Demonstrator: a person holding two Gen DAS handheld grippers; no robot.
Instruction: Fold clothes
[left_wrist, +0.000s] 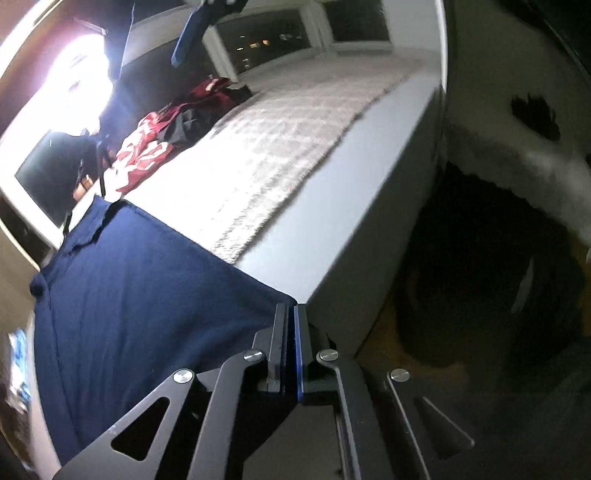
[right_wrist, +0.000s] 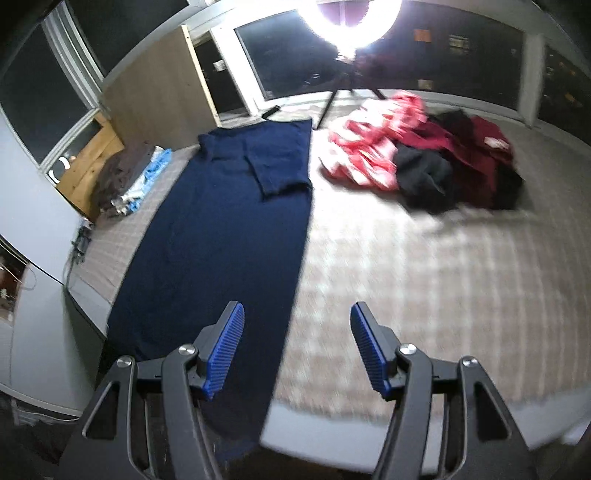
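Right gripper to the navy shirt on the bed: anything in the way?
Nothing visible. The right gripper hangs open over the near end of the navy shirt, with only air between its pads and the cloth. The red clothes pile lies off to the right, apart from the shirt.

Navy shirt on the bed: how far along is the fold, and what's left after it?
Done: the navy shirt lies flat in a long strip, one sleeve folded in. In hand: the left gripper is shut at its bottom corner by the bed edge; the right gripper hovers open, empty. Left: folding the strip up, then the red and dark pile.
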